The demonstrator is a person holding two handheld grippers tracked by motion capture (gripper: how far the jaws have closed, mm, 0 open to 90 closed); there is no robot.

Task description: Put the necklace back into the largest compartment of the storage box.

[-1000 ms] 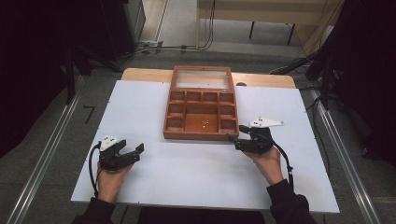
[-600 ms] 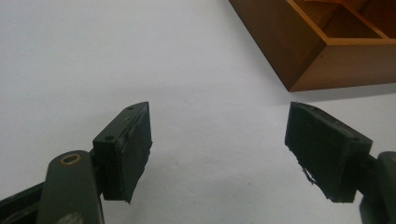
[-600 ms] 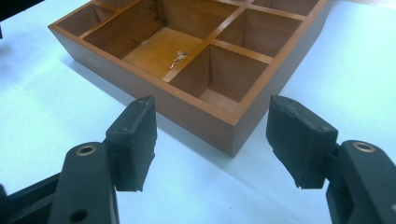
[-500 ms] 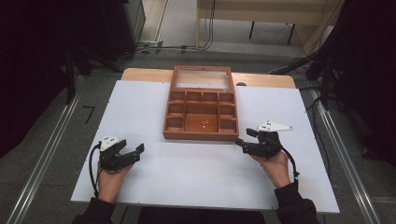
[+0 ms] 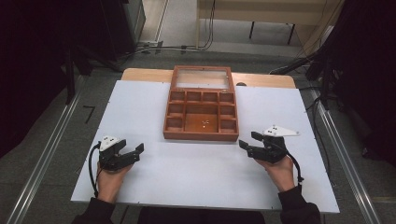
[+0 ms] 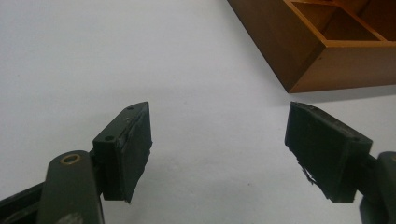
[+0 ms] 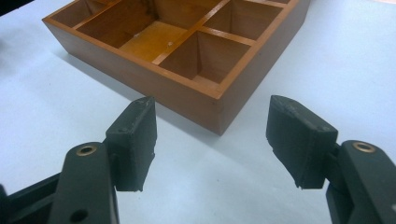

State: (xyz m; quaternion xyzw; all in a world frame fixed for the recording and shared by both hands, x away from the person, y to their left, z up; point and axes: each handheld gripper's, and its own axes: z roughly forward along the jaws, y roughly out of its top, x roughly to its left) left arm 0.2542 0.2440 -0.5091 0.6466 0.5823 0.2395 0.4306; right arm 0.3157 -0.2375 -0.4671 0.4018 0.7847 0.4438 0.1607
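The wooden tray [image 5: 201,135] sits at the centre-far part of the white table [image 5: 140,102], w/ its open glass-panelled lid [image 5: 201,78] lying flat on the far side. Inside it's split into small compartments round a bigger middle one; a tiny pale speck [image 5: 204,122] lies on the floor of that middle one, too small to ID. In the right gripper view you see the tray's [image 7: 187,93] near corner just ahead of the jaws, its compartments looking bare from that angle. In the left gripper view only a corner of the tray [image 6: 317,60] shows, top right.

Your right gripper [image 5: 248,140] rests near the tray's near-right corner, just beside it but not touching, jaws spread wide w/ nothing between them. Same in its own view: right gripper [image 7: 212,140] agape over bare table. The grey 3-cornered plate [image 5: 280,132] sits on top of it.

Your left gripper [image 5: 135,151] is off to the near-left, well apart from the tray, pointing roughly toward it. Its jaws are likewise spread, empty; in its own view the left gripper [image 6: 217,149] frames plain white tabletop. Your hands hold both from the near edge, dark sleeves at the wrists.
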